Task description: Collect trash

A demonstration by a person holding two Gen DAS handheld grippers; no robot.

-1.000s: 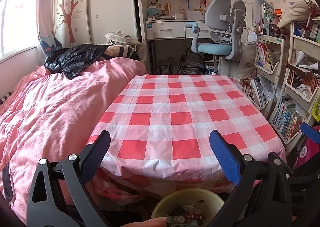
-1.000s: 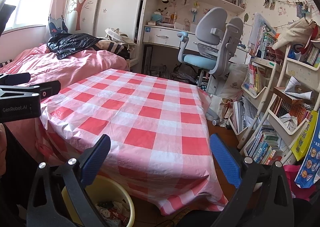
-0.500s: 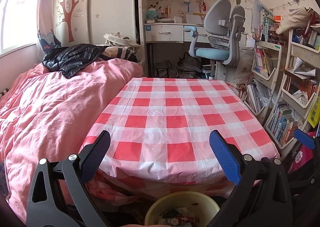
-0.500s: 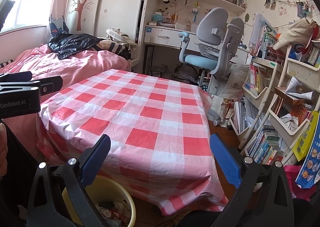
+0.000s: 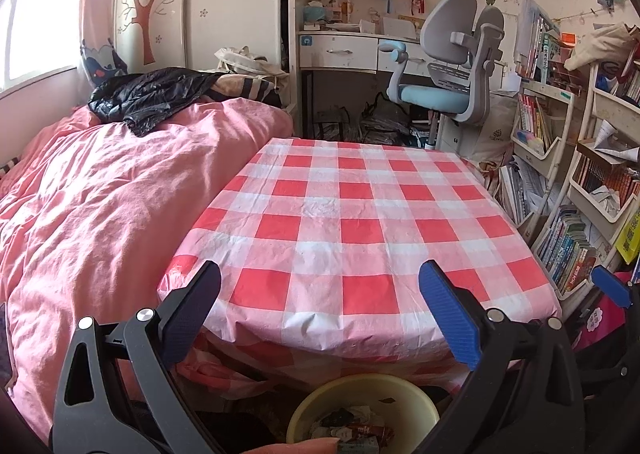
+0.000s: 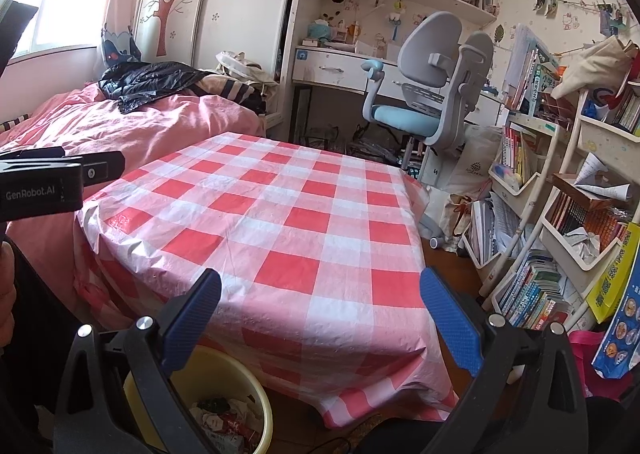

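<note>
With both tools drawn back from the checked tablecloth (image 5: 352,221), the table top lies bare of litter in either wrist view, and the collected trash (image 6: 224,420) sits in the yellow bin (image 5: 362,394) on the floor below the table's near edge. The left gripper (image 5: 320,318) and the right gripper (image 6: 320,322) each hang just short of that edge with blue fingers (image 5: 448,318) spread wide and nothing between them. Compared with a second ago, the left view has pulled back a little and lifted, so more of the cloth's near overhang and of the bin's rim shows; the right view is almost unchanged. Wrappers and crumpled paper fill the bin's bottom. Beyond the table stand a pink bed (image 5: 100,205) on its left, a grey desk chair (image 6: 428,93) at its far side and crowded bookshelves (image 6: 560,213) on its right. Judged from this, the clearing looks finished or very nearly so, with no piece left on the cloth to reach for
</note>
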